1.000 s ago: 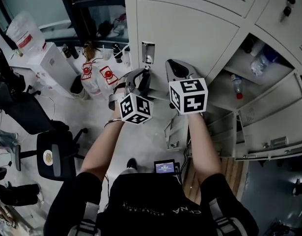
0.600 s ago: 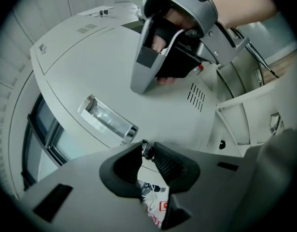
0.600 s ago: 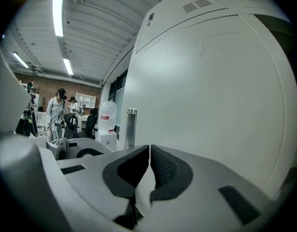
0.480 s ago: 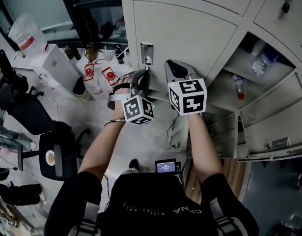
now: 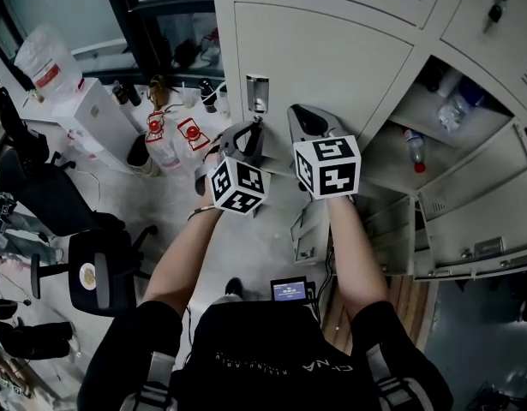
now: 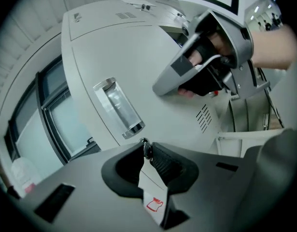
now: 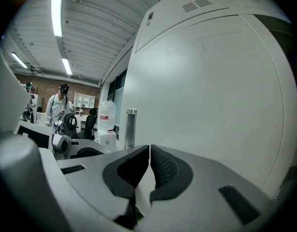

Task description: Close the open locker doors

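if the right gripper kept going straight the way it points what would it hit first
Probably the face of the locker door, just right of its handle; the right gripper looks close to it, though depth is unclear.

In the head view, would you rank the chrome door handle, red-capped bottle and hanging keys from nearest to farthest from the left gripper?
1. Chrome door handle, just above the left gripper.
2. Red-capped bottle, right, in the open locker.
3. Hanging keys, far upper right.
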`<state>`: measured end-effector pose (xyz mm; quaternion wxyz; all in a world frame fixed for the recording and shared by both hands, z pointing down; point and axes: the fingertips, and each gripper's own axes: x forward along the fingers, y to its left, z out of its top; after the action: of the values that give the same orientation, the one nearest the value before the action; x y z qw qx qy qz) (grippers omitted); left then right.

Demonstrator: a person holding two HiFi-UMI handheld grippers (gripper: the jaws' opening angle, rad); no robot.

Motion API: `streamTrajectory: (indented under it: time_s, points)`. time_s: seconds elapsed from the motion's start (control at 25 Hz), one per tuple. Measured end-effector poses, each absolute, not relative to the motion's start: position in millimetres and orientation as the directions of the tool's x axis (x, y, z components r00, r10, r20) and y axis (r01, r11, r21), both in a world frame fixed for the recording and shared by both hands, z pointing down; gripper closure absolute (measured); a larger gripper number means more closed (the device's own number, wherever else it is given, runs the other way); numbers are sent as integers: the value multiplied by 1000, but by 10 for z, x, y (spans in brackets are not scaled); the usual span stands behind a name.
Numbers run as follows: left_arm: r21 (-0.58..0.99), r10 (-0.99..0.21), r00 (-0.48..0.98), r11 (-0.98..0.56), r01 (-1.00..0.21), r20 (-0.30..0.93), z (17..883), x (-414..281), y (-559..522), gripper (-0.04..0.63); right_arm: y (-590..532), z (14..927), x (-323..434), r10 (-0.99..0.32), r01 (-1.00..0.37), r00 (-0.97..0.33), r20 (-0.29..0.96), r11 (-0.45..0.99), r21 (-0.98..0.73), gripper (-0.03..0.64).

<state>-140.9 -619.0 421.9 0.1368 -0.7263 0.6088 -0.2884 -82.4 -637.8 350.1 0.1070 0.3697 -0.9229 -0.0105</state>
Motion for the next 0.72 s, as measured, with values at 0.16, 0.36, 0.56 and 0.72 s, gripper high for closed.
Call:
streamTrajectory:
  time_s: [0.16, 0.36, 0.56, 0.72]
  points:
    - [-408, -962, 123, -217, -887, 243, 4215, -1437, -6189, 531, -6373, 3500, -831, -687, -684, -701, 191, 724, 91, 578]
    - [-191, -962, 165, -208, -959, 218, 4192, -1474, -6201, 534, -6377, 3483, -837, -691, -689, -696, 194, 719, 88, 578]
    - [-27, -959, 199, -209, -978, 202, 4159, -1506, -6177, 534, -6370, 3473, -840, -698, -697, -690, 193, 712, 87, 578]
    - [143, -956, 235, -211, -967, 177, 4170, -1543, -6197, 534, -6379, 3474, -849, -704, -703, -683, 193, 706, 86, 578]
